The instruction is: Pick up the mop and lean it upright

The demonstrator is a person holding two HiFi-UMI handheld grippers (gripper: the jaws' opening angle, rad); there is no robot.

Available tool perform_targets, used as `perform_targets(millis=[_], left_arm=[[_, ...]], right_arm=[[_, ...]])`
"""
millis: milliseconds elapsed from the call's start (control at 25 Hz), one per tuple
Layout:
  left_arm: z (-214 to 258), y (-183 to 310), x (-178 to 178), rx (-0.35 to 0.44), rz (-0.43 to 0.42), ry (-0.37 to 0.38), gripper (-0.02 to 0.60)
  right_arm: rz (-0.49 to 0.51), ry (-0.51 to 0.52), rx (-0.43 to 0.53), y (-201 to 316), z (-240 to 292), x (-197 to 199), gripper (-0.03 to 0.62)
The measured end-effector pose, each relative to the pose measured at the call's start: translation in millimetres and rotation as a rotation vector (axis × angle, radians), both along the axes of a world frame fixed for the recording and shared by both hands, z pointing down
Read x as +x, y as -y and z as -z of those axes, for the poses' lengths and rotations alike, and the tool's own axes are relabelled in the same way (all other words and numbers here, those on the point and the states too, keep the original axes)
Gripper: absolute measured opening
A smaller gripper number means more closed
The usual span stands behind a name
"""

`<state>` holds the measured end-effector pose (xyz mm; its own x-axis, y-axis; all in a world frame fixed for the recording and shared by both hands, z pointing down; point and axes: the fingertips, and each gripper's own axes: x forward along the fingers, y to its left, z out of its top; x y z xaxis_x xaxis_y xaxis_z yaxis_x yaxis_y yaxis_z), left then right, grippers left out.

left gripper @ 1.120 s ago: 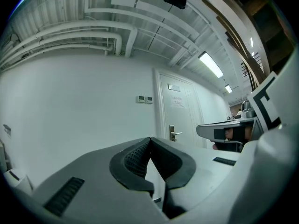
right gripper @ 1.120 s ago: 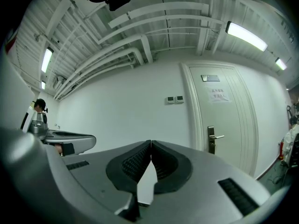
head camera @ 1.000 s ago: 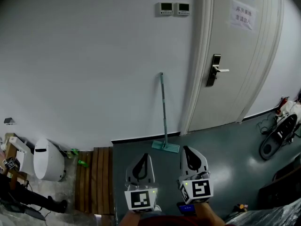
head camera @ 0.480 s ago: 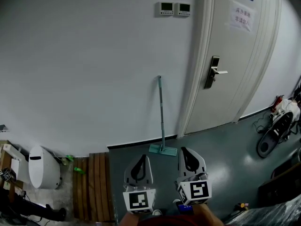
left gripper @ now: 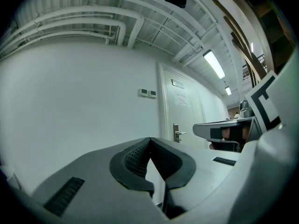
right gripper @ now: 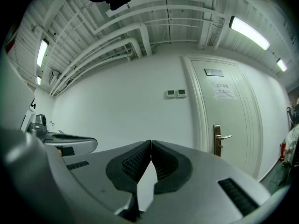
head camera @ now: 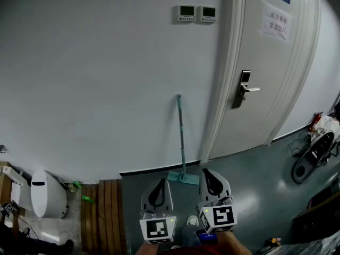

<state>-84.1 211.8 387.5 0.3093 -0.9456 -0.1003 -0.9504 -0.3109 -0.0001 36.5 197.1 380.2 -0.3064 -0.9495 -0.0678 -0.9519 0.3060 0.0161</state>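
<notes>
The mop [head camera: 181, 137] stands upright against the white wall, its teal handle leaning on the wall and its flat teal head [head camera: 183, 178] on the grey floor by the skirting. My left gripper [head camera: 159, 182] and right gripper [head camera: 209, 173] hang side by side just in front of the mop head, both apart from it. In the left gripper view the left gripper [left gripper: 150, 139] has its jaw tips touching, with nothing between them. The right gripper [right gripper: 151, 142] looks the same in the right gripper view, shut and empty.
A white door [head camera: 268, 73] with a lever handle [head camera: 244, 88] stands right of the mop. Two wall controllers [head camera: 196, 13] sit above it. A wooden slat mat [head camera: 102, 211] and a white bin [head camera: 45, 194] lie at the left; a cable and gear [head camera: 313, 155] lie at the right.
The view has shifted slightly, so the mop and door sit a little lower and further left in the frame. Both grippers stay shut and low, in about the same place.
</notes>
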Motion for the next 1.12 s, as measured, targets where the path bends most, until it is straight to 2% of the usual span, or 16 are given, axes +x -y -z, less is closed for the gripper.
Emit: perform_targets(millis=[120, 400, 680, 920, 1120], left_arm=[[-1.7, 27.8, 12.3, -0.007, 0.007, 0.018, 0.014], [8.6, 94.2, 34.4, -0.009, 0.034, 0.008, 0.014], [16.2, 152.6, 66.4, -0.012, 0.053, 0.028, 0.014], [16.4, 189.5, 93.8, -0.014, 0.067, 0.034, 0.014], [11.9, 209.8, 100.2, -0.020, 0.094, 0.045, 0.014]], right_arm=[[0.020, 0.014, -0.014, 29.1, -2.9, 8.3, 0.018], [0.050, 0.014, -0.026, 99.0, 0.9, 28.6, 0.018], [0.054, 0.041, -0.043, 157.6, 0.8, 63.9, 0.018], [0.066, 0.061, -0.053, 199.0, -5.1, 92.0, 0.018], [0.088, 0.066, -0.055, 222.9, -8.6, 98.5, 0.018]])
